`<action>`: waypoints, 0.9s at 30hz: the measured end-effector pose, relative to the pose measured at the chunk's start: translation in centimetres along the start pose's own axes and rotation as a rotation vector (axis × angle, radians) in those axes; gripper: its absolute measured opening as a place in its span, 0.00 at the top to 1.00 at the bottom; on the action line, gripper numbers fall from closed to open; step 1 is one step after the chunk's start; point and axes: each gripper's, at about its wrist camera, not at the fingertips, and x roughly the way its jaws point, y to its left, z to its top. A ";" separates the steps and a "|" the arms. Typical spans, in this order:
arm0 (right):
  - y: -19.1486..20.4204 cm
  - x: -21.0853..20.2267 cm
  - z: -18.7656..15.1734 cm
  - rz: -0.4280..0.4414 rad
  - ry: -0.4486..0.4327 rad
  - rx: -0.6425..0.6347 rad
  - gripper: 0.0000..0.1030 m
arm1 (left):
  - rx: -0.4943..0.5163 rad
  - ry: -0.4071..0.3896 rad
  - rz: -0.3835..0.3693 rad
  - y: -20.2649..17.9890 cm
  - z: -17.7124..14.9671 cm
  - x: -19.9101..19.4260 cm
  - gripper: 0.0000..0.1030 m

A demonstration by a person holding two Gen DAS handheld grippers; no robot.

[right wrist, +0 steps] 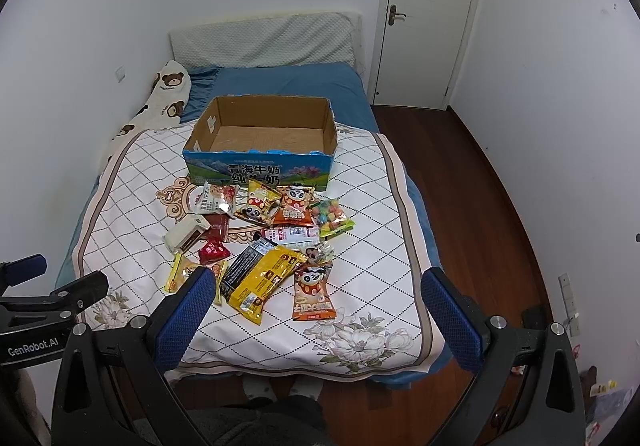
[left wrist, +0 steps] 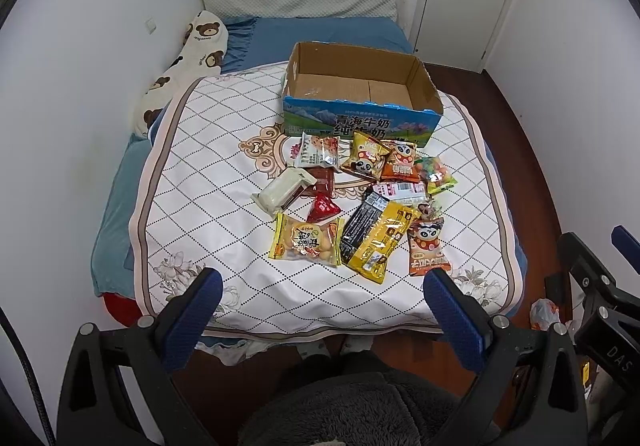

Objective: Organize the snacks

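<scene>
Your left tool (left wrist: 322, 286) hangs w/ jaws wide apart, nothing between them, above the bed's near edge; the right tool (right wrist: 318, 286) is the same, apart and empty. Snacks sit in a loose pile mid-quilt (right wrist: 372, 230), approx 12 o'clock from both tools, none boxed yet.

Nearest the right tool: the orange panda pouch (right wrist: 313, 292) and the big yellow-black bag (right wrist: 260, 278), overlapping its neighbours. Likely light, puffy, slick film, so pinch a crimped end seam, not the air-filled belly, or it may squirt out. The yellow biscuit pack (left wrist: 306, 242) lies at 11 o'clock of the left tool; contents probably brittle, go easy. The red pyramid pack (left wrist: 323, 208) is small; take it by a corner.

The cardboard box (left wrist: 428, 80) stands open and empty beyond the pile at 12 o'clock, touching or nearly touching the far snacks.
</scene>
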 end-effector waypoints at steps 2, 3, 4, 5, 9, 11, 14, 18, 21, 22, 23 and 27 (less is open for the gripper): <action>-0.2 0.1 0.0 0.005 0.000 0.004 0.00 | -0.001 -0.002 0.001 0.0 0.1 -0.1 0.00; -0.3 0.0 0.0 0.005 0.000 0.004 0.00 | -0.002 -0.002 0.000 0.0 0.1 -0.1 0.00; -0.3 0.0 0.0 0.004 0.000 0.004 0.00 | -0.002 -0.001 -0.001 0.0 0.1 0.0 0.00; -0.3 0.0 0.0 0.004 -0.001 0.005 0.00 | -0.001 -0.003 0.000 0.0 0.0 0.0 0.00; -0.3 0.0 0.0 0.002 -0.002 0.005 0.00 | -0.002 -0.003 0.000 0.0 0.1 0.0 0.00; -0.4 -0.1 0.0 0.002 -0.001 0.004 0.00 | -0.002 -0.003 0.000 0.0 0.1 -0.1 0.00; -0.3 0.0 0.0 0.003 0.000 0.005 0.00 | -0.002 -0.001 0.000 0.0 0.1 0.0 0.00; -0.4 -0.1 0.0 0.003 0.000 0.004 0.00 | -0.002 -0.003 0.000 -0.1 0.1 -0.1 0.00; -0.4 0.0 -0.1 0.002 -0.001 0.004 0.00 | -0.005 -0.001 -0.001 -0.1 0.0 -0.1 0.00; -0.4 0.0 -0.1 0.002 0.000 0.004 0.00 | -0.005 0.000 -0.001 0.0 0.0 -0.2 0.00; -0.4 0.0 0.0 0.002 0.002 0.003 0.00 | -0.005 0.000 0.000 -0.1 0.0 -0.2 0.00; -0.3 -0.1 0.0 0.002 0.002 0.003 0.00 | -0.007 -0.004 0.000 0.1 -0.3 -0.2 0.00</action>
